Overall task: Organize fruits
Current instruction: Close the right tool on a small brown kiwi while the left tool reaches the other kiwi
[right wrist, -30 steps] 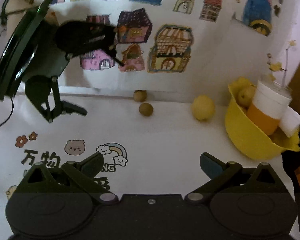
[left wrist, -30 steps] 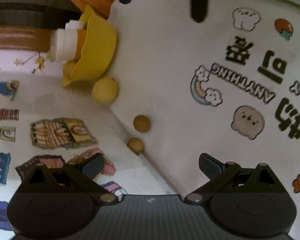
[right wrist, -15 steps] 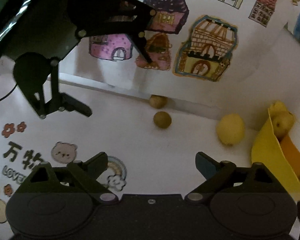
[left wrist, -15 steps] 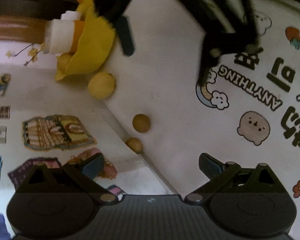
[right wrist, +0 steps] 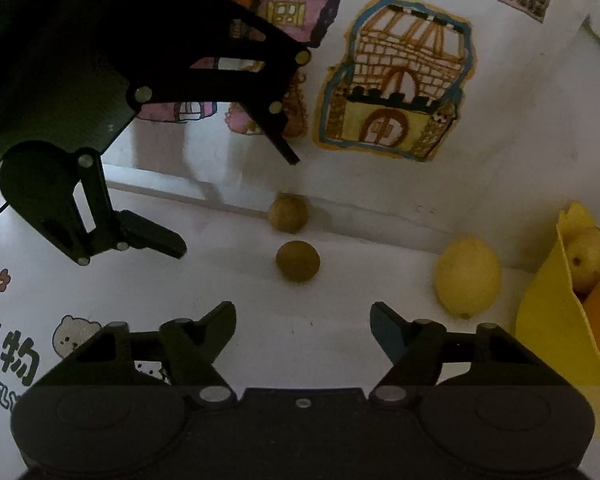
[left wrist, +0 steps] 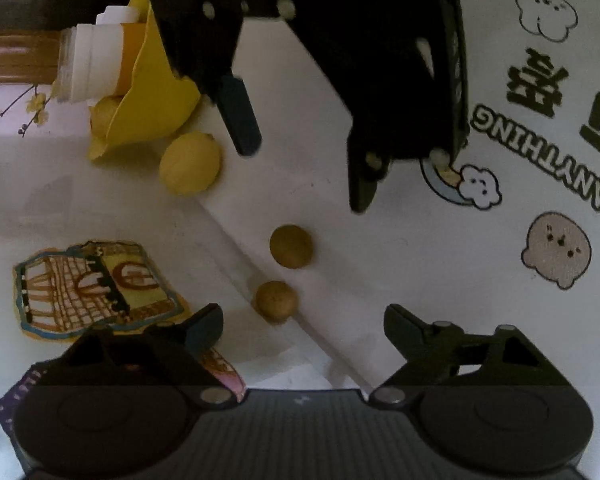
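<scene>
the white counter (right wrist: 340,340) carries printed cartoon faces and dark lettering, and meets a white wall (right wrist: 520,120) pasted with drawings of houses, a yellow castle drawing (right wrist: 396,80) among them. two small brown fruits (right wrist: 298,261) lie near the wall's foot at 12 o'clock from the right gripper (right wrist: 303,326). its fingers are closing with nothing between them. a lemon (right wrist: 468,278) lies at 2 o'clock, just beside a yellow bowl (right wrist: 548,340) holding another fruit. the left gripper (left wrist: 303,322) has its fingers closing too, still apart and empty.
</scene>
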`<state>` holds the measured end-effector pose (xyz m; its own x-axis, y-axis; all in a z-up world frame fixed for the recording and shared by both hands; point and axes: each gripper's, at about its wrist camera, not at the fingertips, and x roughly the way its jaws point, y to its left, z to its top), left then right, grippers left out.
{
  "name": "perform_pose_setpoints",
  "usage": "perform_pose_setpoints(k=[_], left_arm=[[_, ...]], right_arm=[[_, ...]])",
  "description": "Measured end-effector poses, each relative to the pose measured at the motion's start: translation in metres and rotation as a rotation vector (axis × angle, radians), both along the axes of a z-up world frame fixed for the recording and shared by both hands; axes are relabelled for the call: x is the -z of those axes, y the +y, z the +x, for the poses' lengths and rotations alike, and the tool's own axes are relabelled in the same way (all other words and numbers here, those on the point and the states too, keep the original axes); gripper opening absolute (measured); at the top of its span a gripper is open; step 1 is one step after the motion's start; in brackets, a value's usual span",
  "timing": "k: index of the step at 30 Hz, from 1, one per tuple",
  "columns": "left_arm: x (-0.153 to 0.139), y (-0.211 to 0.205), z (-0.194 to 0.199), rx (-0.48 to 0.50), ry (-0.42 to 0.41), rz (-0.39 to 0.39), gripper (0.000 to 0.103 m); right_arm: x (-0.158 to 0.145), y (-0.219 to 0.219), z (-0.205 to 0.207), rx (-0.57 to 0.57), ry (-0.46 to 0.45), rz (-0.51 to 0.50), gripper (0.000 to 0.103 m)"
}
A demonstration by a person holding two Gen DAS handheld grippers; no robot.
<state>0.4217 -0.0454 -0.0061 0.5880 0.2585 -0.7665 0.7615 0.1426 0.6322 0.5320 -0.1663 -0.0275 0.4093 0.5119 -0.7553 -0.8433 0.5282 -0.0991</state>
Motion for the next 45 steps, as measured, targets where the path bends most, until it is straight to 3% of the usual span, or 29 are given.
perform_pose_setpoints(k=[3, 15, 25, 30, 38, 45], left_arm=[[0.001, 0.0, 0.005, -0.015, 0.0, 0.005, 0.082], [0.0, 0.002, 0.023, -0.098, -0.013, -0.001, 0.066], [0.0, 0.001, 0.021, -0.105, -0.021, 0.002, 0.062], [0.002, 0.0, 0.018, -0.099, -0.027, 0.011, 0.062], [0.003, -0.001, 0.017, -0.099, -0.028, 0.017, 0.061], [0.009, -0.006, 0.022, -0.068, -0.031, 0.041, 0.061]], right_arm=[[0.002, 0.001, 0.001, -0.02, 0.003, 0.004, 0.065], [0.01, 0.023, 0.019, -0.063, 0.018, -0.002, 0.049], [0.018, 0.026, 0.031, -0.084, 0.046, 0.033, 0.044], [0.016, 0.025, 0.034, -0.068, 0.066, 0.061, 0.031], [0.011, 0.022, 0.041, -0.063, 0.076, 0.075, 0.031], [-0.007, -0.012, 0.047, -0.015, 0.084, 0.035, 0.031]])
